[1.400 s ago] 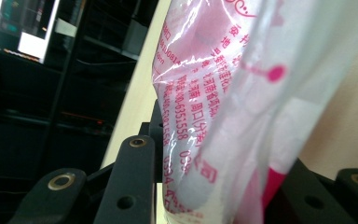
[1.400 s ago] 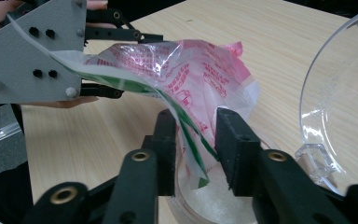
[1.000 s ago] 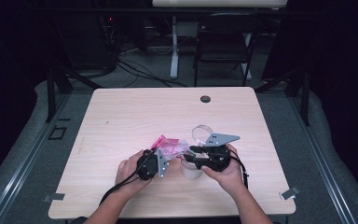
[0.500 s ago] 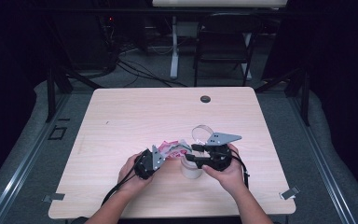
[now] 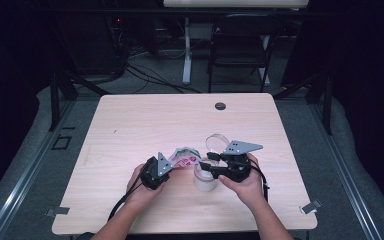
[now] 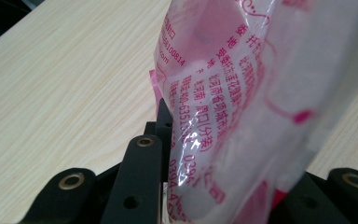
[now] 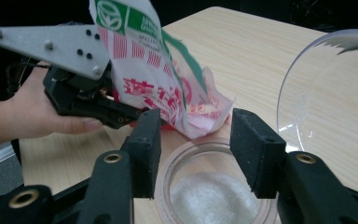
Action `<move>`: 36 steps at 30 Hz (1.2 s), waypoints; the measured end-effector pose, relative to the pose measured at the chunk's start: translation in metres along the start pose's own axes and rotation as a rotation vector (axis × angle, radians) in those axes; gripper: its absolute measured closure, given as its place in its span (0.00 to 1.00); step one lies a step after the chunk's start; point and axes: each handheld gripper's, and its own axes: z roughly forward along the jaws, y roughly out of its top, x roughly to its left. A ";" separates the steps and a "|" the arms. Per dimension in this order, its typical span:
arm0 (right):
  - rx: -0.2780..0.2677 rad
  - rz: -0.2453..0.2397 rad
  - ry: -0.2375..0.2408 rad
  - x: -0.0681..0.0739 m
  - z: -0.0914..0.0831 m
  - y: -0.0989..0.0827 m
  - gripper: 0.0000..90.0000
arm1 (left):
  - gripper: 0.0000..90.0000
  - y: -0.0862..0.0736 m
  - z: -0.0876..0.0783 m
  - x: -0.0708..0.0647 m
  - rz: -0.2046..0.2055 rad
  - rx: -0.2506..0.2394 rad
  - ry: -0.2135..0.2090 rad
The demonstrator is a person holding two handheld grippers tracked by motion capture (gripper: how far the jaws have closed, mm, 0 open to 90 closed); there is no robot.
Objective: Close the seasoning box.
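Bag: a thin plastic bag (image 5: pixel 185 157) printed in pink and green, held up just left of the jar and tipped so its open corner hangs over the jar's mouth; judged, this is for pouring its white powder in.
Jar: a clear round jar (image 5: pixel 205 179) standing on the near middle of the table (image 5: pixel 130 120), already holding a bed of white grains; in the right gripper view the bag's corner (image 7: pixel 205 112) sits right above the rim.
Lid: a clear round lid (image 5: pixel 217 142) lying just behind the jar, probably set aside to keep the mouth free.
Left claw: the left claw (image 5: pixel 166 167) is clamped on the bag's lower end, the film pinched between its jaws in the left gripper view.
Right claw: the right claw (image 5: pixel 206 168) has its jaws set either side of the jar's rim, seemingly steadying it; whether the pads press the glass I cannot tell.
Hands: both forearms come in from the near edge, the left wrist rolled to tilt the bag, the right hand level beside the jar.
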 end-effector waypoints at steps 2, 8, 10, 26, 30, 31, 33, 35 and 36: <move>0.012 0.000 0.005 0.000 0.000 0.000 0.61 | 0.84 -0.001 0.000 0.002 -0.025 -0.007 -0.013; 0.022 0.003 0.002 -0.001 0.000 0.000 0.60 | 0.84 -0.004 0.000 0.010 -0.102 -0.024 -0.053; 0.020 0.001 -0.001 -0.001 0.000 0.000 0.59 | 0.84 -0.005 0.000 0.012 -0.125 -0.029 -0.065; 0.015 0.005 -0.018 -0.003 -0.001 -0.001 0.58 | 0.84 -0.012 0.000 0.029 -0.262 -0.060 -0.123; 0.011 0.010 -0.021 -0.003 -0.001 -0.001 0.58 | 0.85 -0.013 -0.004 0.034 -0.300 -0.081 -0.129; 0.010 0.013 -0.022 -0.003 -0.002 -0.001 0.58 | 0.85 -0.013 -0.005 0.035 -0.308 -0.087 -0.131; 0.007 0.014 -0.023 -0.004 -0.002 -0.001 0.58 | 0.85 -0.012 -0.009 0.038 -0.332 -0.105 -0.128; 0.004 0.020 -0.024 -0.005 -0.003 -0.001 0.57 | 0.85 -0.011 -0.013 0.042 -0.352 -0.120 -0.122; 0.001 0.023 -0.024 -0.005 -0.004 0.000 0.57 | 0.85 -0.011 -0.015 0.045 -0.361 -0.122 -0.124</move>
